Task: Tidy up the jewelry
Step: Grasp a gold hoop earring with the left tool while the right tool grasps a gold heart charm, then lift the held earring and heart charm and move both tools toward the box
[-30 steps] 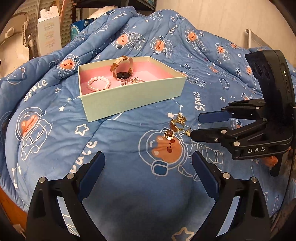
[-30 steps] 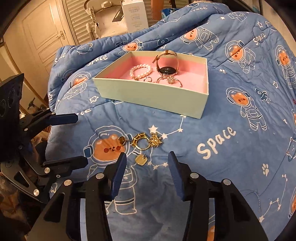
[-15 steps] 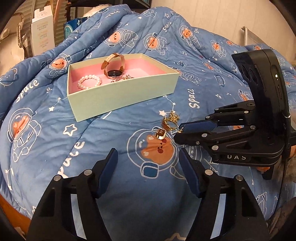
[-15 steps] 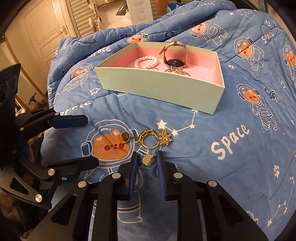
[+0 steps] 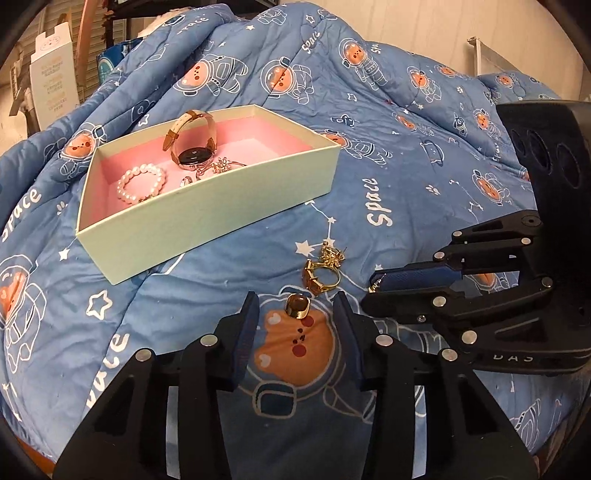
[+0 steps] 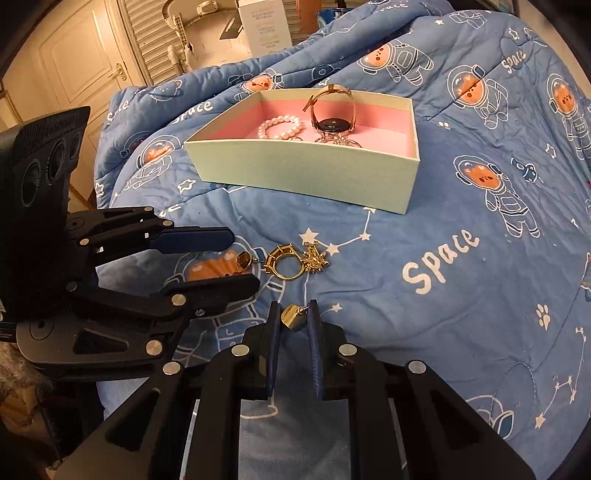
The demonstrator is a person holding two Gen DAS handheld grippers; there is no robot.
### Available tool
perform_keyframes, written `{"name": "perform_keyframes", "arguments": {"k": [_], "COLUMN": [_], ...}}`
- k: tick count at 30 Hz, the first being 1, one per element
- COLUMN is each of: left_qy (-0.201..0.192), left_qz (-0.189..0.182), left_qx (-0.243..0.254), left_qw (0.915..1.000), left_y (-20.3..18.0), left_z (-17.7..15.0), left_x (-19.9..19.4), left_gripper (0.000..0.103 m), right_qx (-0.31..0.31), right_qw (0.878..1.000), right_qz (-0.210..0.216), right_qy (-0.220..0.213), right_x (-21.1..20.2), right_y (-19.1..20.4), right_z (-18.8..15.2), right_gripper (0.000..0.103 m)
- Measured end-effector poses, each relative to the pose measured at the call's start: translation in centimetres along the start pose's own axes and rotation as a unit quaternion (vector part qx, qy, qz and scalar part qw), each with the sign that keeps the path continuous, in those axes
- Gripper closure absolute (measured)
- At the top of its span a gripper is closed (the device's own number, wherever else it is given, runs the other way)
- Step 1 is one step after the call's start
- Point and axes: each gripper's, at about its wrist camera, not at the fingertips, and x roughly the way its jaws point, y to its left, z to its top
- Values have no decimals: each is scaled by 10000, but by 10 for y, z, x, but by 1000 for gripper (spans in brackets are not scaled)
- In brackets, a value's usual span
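A pale green box [image 5: 207, 221] with a pink lining sits on the blue quilt and holds a watch [image 5: 194, 142], a pearl bracelet [image 5: 142, 182] and small rings. My left gripper [image 5: 295, 314] is open, its fingers on either side of a gold ring with a brown stone [image 5: 297, 306]. A larger gold ring [image 5: 319, 277] and a gold star charm [image 5: 332, 253] lie just beyond. My right gripper [image 6: 293, 317] is shut on a small gold earring [image 6: 291, 316]. The right gripper also shows in the left wrist view [image 5: 373, 291].
The quilt [image 6: 461, 221] rises in folds behind the box. White cartons [image 5: 51, 88] and a louvred door [image 6: 147, 33] stand beyond the bed. The left gripper's body [image 6: 92, 277] fills the left of the right wrist view.
My right gripper has closed on the gold earring. My left gripper has moved forward and narrowed, so its fingers now flank the brown-stone ring.
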Motion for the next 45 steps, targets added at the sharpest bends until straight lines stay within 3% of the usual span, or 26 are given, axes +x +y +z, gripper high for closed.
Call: {"name": "perform_keyframes", "arguments": {"k": [3,13,30,45], "left_qy": [55,64,-133,-394], "left_qz": [-47,-133,-240,-227], "left_qx": [128,130,-284,-232], "left_qw": [9999,9998,9992,9987], "left_y": [-6,-11,-1,6], "left_z": [2,-3,-12,6], "left_x": [5,5,-24,-48], "left_gripper": [75,91,94,94], "right_qx": [62,244,279,193], "right_qw": [10000,9997,9996,9988], "right_qz": [-10,-64,14,364], "right_qy": [-2,-16,-102,-262], "right_x": [-2,-4,-13,-27], "right_y": [-2,-6,-3,4], "right_z": [-2,-7,-5,18], "right_gripper": [89,89,89,89]}}
